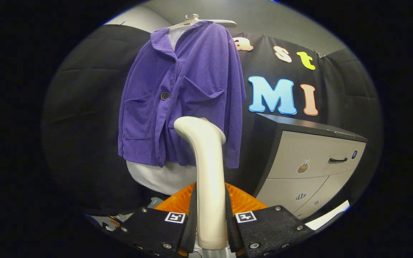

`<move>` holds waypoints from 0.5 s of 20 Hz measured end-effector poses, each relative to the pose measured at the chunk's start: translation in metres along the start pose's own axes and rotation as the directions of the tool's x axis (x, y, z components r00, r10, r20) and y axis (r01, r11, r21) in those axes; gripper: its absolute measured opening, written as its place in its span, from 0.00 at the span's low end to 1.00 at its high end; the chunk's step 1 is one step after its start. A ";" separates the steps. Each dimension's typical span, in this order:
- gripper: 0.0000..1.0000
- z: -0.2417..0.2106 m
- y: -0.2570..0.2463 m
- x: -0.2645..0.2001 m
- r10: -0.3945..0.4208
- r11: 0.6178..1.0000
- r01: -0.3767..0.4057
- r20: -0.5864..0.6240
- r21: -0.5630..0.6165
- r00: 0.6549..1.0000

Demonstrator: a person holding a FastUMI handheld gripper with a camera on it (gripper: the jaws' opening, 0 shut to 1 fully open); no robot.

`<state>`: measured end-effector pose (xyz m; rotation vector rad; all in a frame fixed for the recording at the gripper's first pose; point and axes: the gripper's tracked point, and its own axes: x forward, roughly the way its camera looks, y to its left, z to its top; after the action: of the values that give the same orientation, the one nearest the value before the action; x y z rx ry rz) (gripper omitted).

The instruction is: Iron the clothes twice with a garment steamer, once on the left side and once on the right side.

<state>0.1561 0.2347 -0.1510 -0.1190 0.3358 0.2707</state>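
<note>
The purple jacket (181, 96) hangs on a white hanger (206, 22) in front of the black cloth wall, straight ahead of the tongs at about 12 o'clock. It is buttoned, with a pocket on each side, and a white shirt (163, 177) peeks out under its bottom edge.

At about 3 o'clock from the jacket stands a grey cabinet (314, 161) with a black top and a dark handle. It is near the jacket's right sleeve but not touching it.

The garment steamer (206, 172) is the next biggest thing. Its long pale handle rises up between the fingers, and its bent head points at the lower middle of the jacket. I cannot tell if the head touches the cloth or sits just in front of it.

The tongs (210, 222) are clenched on the garment steamer, one finger pressing on each side of the handle. Something orange and bumpy (242, 200) sits just beyond the fingers.

What could go wrong? I think the head is aimed at the middle, so one side could get missed. The smooth handle could turn in the tongs. A hard push could swing the jacket away or knock it off the hanger. A wide sweep to 3 o'clock could bump the cabinet.
</note>
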 end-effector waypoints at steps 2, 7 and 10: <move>0.36 -0.009 0.002 -0.002 0.004 1.000 -0.004 -0.019 -0.005 1.000; 0.36 -0.010 0.005 -0.017 0.013 1.000 -0.013 -0.006 0.008 1.000; 0.36 0.019 0.006 -0.029 0.022 1.000 -0.023 0.067 0.020 0.998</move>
<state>0.1336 0.2359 -0.1239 -0.0860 0.2737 0.2927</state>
